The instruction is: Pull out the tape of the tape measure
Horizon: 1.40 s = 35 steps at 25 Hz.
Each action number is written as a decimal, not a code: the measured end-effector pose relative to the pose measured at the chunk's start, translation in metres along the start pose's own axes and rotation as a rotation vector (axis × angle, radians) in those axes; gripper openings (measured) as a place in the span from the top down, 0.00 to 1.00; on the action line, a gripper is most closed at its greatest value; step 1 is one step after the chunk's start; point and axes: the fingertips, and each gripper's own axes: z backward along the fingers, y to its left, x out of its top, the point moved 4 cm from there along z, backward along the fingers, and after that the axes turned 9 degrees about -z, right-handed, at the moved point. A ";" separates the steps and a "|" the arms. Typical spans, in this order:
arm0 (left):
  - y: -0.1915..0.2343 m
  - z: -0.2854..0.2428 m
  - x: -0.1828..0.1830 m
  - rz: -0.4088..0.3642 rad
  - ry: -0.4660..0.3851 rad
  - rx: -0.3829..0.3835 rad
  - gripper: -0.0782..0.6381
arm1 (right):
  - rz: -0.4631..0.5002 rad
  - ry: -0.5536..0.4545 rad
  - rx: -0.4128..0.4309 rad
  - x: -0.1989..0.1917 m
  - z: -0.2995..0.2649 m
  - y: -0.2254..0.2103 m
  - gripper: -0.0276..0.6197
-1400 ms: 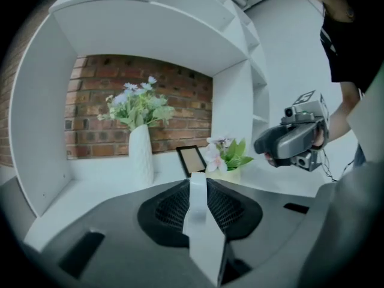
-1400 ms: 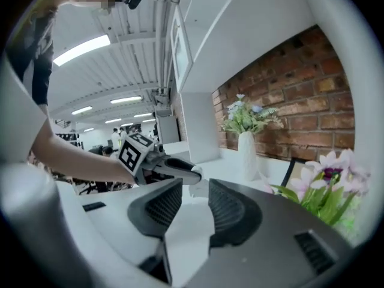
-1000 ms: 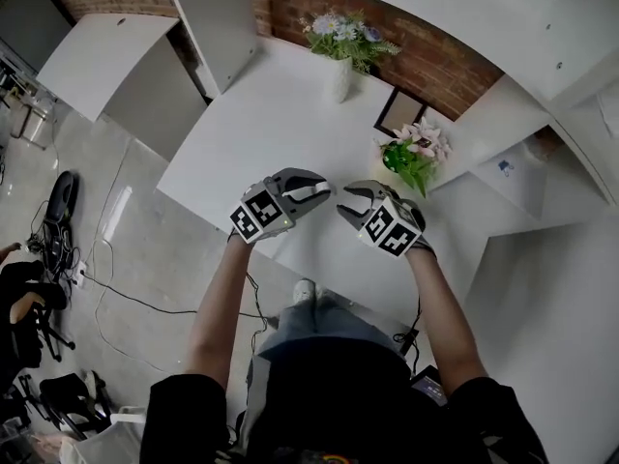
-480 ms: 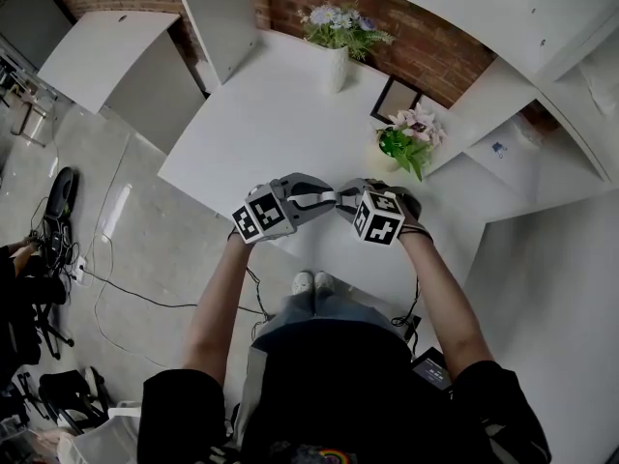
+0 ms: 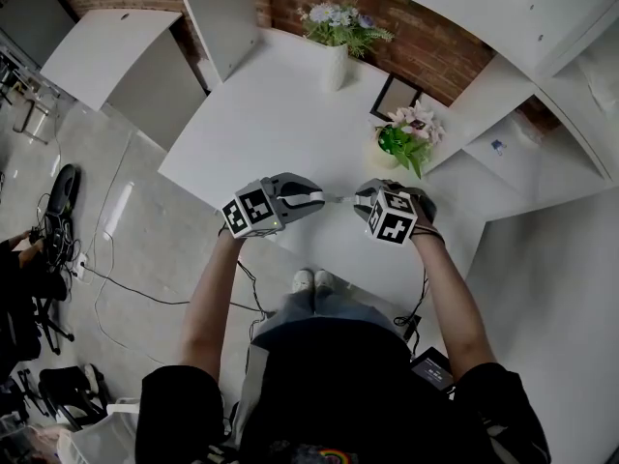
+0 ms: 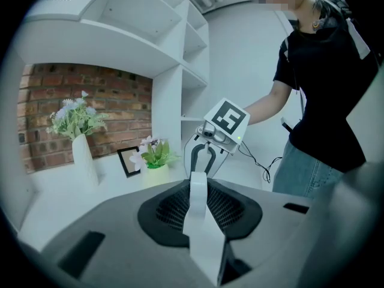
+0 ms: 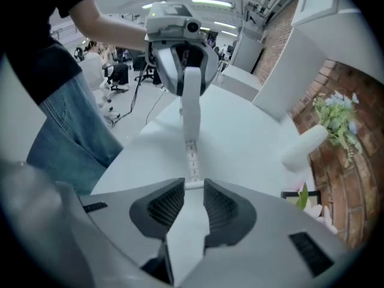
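Hard to make out:
- From the head view, barely any of the tape measure [image 6: 201, 221] visible, buried inside the left claw [image 5: 317, 198].
- In the left gripper view, lower end of its white case cut off behind the claw body, most of the pads covered by it.
- Print on the tape [image 7: 192, 158] too small to read.
- Tape's end hook only a thin white bar at the pad tips in the right gripper view.

Claws:
- Left: clenched on the white tape measure case, held upright between the pads, jaws partly apart around it.
- Right claw [image 5: 360, 199]: just been closing, now pinched on the very end of the tape at the pad tips, rest of the jaw gap bare.
- Short run of tape stretched straight between the two claws, both facing each other, near but not touching.

Location: tape measure in the air over the near edge of the white surface [image 5: 261, 114], not resting on it.

Room:
- Middle of the surface bare beneath and beyond the claws.
- Vase of flowers [image 5: 337, 66] at the far edge.
- Picture frame [image 5: 395, 98] and potted plant [image 5: 401, 143] toward the far right corner, well apart from the claws.
- White shelves [image 5: 542, 37] past the right edge.
- Floor [image 5: 145, 249] with cables past the left corner.
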 end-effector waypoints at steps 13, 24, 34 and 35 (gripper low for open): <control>0.004 0.027 -0.026 0.070 0.035 -0.005 0.77 | -0.118 0.051 -0.010 -0.056 0.011 -0.007 0.81; 0.011 0.048 -0.044 0.086 0.098 -0.008 0.77 | -0.178 0.096 -0.026 -0.088 0.018 -0.013 0.81; 0.015 0.056 -0.061 0.083 0.161 -0.036 0.77 | -0.197 0.159 -0.022 -0.109 0.015 -0.018 0.81; 0.016 0.058 -0.063 0.086 0.165 -0.034 0.77 | -0.203 0.163 -0.020 -0.112 0.014 -0.017 0.81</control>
